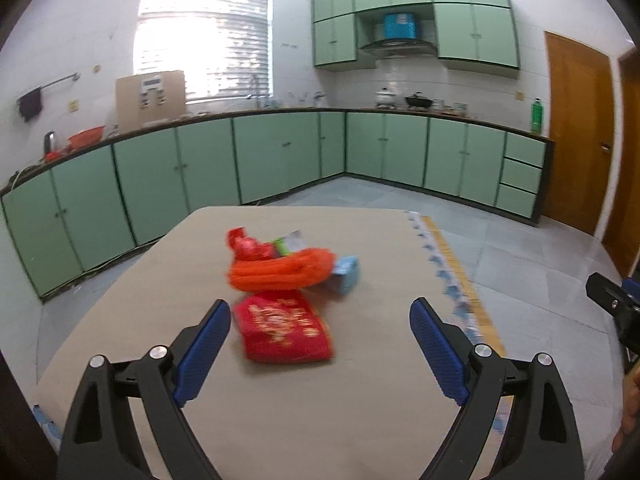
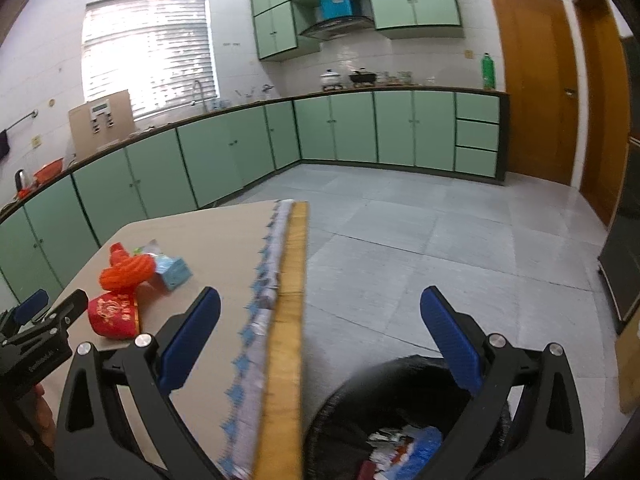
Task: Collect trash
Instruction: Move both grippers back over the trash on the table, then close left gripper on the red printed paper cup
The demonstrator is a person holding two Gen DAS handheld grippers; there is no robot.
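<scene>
Blue-padded jaws fill the foreground: the left hand-held gripper (image 1: 320, 332) stands wide open over the bench (image 1: 280, 420), nothing between its pads, and its tips frame a red packet (image 1: 284, 330) lying flat on the tan cover. Just beyond that packet sits an orange ribbed wrapper (image 1: 280, 274), touching a crumpled red wrapper (image 1: 246, 246) at its far left and a pale green-and-white packet (image 1: 290, 242) behind it. At the orange wrapper's right end lies a light blue packet (image 1: 344, 276), tucked right against it. All of this trash is bunched near the middle of the bench, a touch blurred.

Over to the right now: the right hand-held gripper (image 2: 320, 320) is just as wide open and also empty, straddling the bench's right edge with its blue-patterned trim (image 2: 256, 320) and a yellow wooden strip (image 2: 286, 340). Under its right finger, down on the grey tiled floor (image 2: 440, 240), stands a black-lined trash bin (image 2: 360, 392), with some scraps already showing inside.
</scene>
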